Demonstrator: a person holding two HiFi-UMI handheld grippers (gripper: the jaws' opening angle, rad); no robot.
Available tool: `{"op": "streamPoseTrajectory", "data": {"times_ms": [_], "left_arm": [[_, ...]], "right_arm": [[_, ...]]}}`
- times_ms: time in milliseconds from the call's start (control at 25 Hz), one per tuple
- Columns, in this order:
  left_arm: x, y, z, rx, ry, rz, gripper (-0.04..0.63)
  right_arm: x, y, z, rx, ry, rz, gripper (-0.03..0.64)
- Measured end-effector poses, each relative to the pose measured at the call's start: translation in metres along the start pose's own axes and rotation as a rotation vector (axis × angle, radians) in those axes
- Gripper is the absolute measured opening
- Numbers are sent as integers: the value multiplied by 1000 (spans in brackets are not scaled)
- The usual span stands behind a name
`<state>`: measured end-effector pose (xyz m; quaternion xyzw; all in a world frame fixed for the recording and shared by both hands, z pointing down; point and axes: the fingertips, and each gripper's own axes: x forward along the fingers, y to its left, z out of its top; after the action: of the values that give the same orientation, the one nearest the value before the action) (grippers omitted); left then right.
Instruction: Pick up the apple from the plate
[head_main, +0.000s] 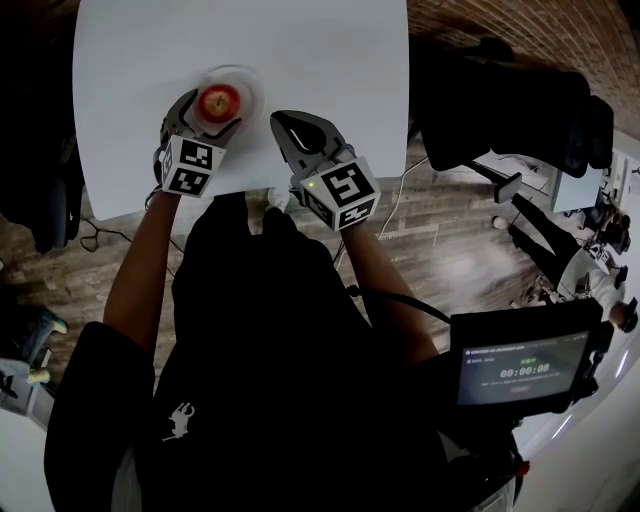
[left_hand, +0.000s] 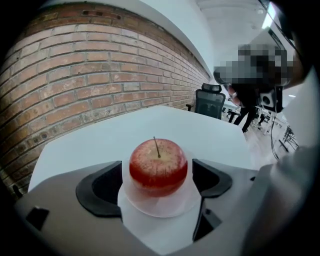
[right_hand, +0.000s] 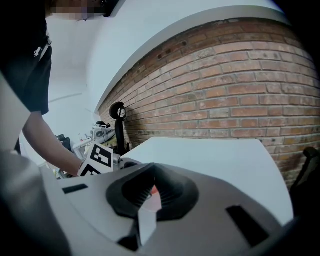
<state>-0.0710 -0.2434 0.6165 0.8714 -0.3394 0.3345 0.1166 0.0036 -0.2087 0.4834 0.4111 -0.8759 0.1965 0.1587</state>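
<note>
Left gripper view puts the apple (left_hand: 158, 166) stem up on its small white plate (left_hand: 160, 209), between your left gripper's (left_hand: 157, 176) spread jaws, with neither pad seeming to touch it. Expect it firm, smooth and fairly weighty, so it may slip; close across its widest middle. The plate sits on the white counter (left_hand: 150, 125). Your right gripper (head_main: 283, 122) is pressed together, nearby.

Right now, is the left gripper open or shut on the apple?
Open. The left gripper has its dark pads either side of the apple, a gap at each; the apple rests on the plate.
</note>
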Motion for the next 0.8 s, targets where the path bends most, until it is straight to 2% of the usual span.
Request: {"op": "streamPoseTrajectory", "data": {"times_ms": [800], "left_arm": [[9, 1, 0, -3, -14, 23, 431]], "right_arm": [[-3, -7, -5, 4, 14, -25, 5]]}}
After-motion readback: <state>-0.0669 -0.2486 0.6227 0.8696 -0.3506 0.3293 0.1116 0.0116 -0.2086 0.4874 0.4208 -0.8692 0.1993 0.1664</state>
